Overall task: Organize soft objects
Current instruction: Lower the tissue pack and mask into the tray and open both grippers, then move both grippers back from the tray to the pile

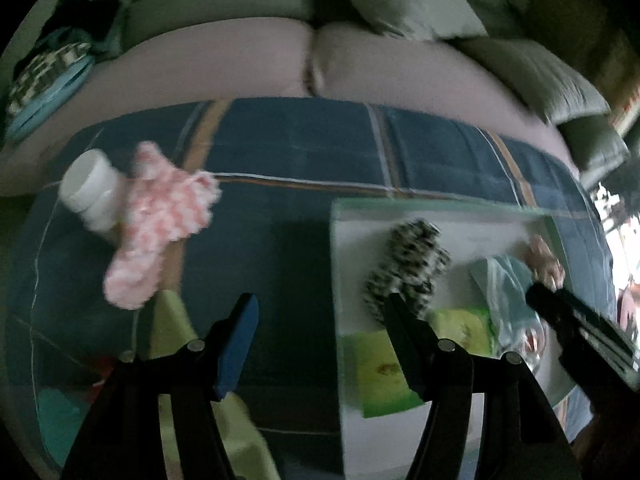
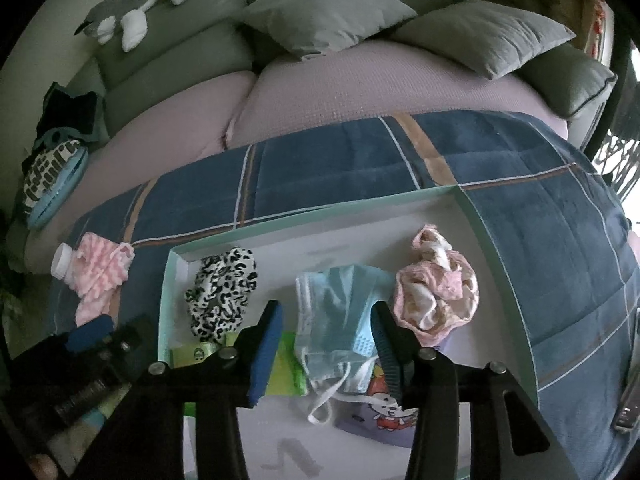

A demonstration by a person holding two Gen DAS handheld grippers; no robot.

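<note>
A shallow white box with a green rim (image 2: 320,210) lies on a blue plaid blanket (image 2: 340,168). In it are a leopard-print sock (image 2: 222,294), a blue face mask (image 2: 340,304), a pink crumpled cloth (image 2: 438,294) and green packets (image 2: 286,364). A pink fluffy sock (image 2: 100,276) lies left of the box beside a white bottle (image 2: 62,260). My right gripper (image 2: 326,326) is open over the mask, holding nothing. My left gripper (image 1: 320,328) is open and empty above the blanket, at the box's left wall (image 1: 336,280). The pink sock (image 1: 156,220) lies ahead to its left.
A sofa with a pink seat cover (image 2: 320,92) and grey cushions (image 2: 328,12) lies behind. A plush toy (image 2: 136,8) lies on the backrest. Folded items (image 2: 48,176) sit at the sofa's left end. A yellow-green cloth (image 1: 176,320) lies under the left gripper.
</note>
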